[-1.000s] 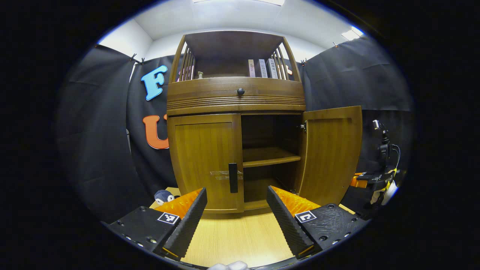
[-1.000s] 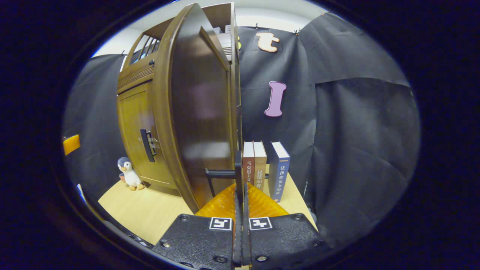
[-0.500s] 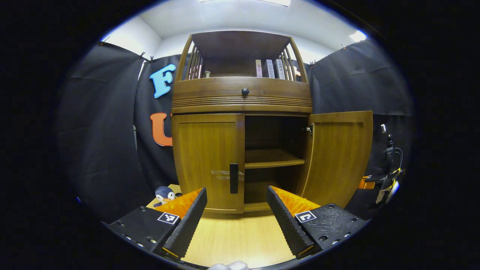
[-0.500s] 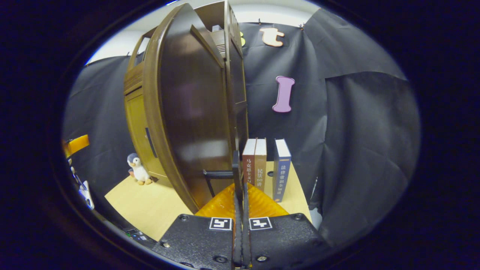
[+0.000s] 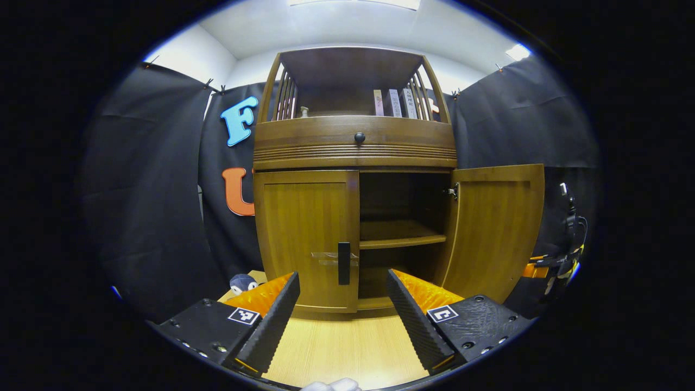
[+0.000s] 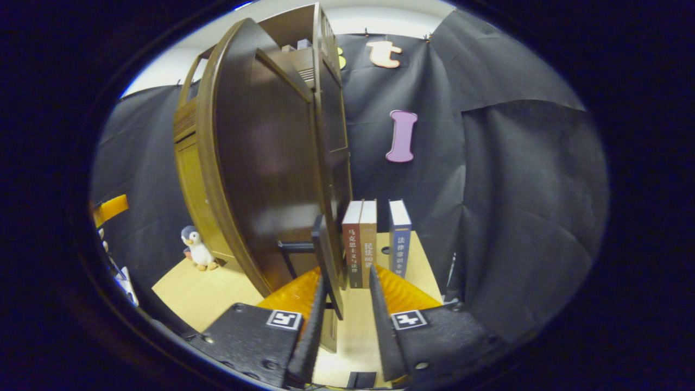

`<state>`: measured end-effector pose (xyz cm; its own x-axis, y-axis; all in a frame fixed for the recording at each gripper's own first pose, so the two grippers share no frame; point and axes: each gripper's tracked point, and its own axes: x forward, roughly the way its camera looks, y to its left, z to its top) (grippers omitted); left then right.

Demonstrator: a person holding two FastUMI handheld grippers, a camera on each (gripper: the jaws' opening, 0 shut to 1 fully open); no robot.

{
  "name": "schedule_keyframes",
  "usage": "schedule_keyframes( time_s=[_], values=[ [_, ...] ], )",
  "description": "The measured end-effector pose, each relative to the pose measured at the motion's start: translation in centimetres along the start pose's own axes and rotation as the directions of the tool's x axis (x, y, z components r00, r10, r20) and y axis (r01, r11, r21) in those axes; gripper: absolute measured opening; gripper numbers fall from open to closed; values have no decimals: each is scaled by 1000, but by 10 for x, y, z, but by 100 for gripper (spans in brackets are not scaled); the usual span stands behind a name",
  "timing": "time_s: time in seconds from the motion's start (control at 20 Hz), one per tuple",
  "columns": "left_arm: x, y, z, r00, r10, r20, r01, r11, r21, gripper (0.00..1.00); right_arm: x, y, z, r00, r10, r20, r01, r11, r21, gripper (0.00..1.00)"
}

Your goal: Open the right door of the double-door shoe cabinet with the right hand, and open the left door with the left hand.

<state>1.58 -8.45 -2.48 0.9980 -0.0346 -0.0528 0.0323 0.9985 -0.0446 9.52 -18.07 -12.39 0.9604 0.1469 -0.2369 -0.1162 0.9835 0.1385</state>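
The wooden shoe cabinet (image 5: 353, 146) stands in front of me on a light wood table (image 5: 347, 347). Its left door (image 5: 304, 239) is closed, with a dark vertical handle (image 5: 343, 263) at its inner edge. My left gripper (image 5: 343, 320) is open, a short way in front of that handle and touching nothing. The right door (image 5: 497, 233) stands swung wide, baring an inner shelf (image 5: 399, 239). In the right gripper view the right door (image 6: 266, 163) is seen from outside, and its handle (image 6: 326, 260) lies between the parted fingers of my right gripper (image 6: 347, 320), close to the left finger.
Three upright books (image 6: 374, 241) stand on the table beside the cabinet, just past the open door. A penguin toy (image 6: 195, 250) sits at the cabinet's left foot. Black cloth walls close in on all sides. More books stand on the cabinet's top shelf (image 5: 393, 103).
My right gripper went from shut on the right door's handle to open, and the door swung a little wider. The left gripper stayed open while its view shifted slightly.
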Motion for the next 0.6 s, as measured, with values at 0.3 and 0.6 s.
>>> schedule_keyframes(
  time_s=[0.3, 0.6],
  values=[
    [10, 16, 0, 999, -36, -7, 36, 999, 26, 96, -58, -21, 23, 972, -219, 82, 217, 975, 37, 97],
    [20, 36, 3, 998, -68, 3, 68, 996, 54, 96, -111, 25, 79, 903, -347, 251, 364, 931, -21, 99]
  ],
)
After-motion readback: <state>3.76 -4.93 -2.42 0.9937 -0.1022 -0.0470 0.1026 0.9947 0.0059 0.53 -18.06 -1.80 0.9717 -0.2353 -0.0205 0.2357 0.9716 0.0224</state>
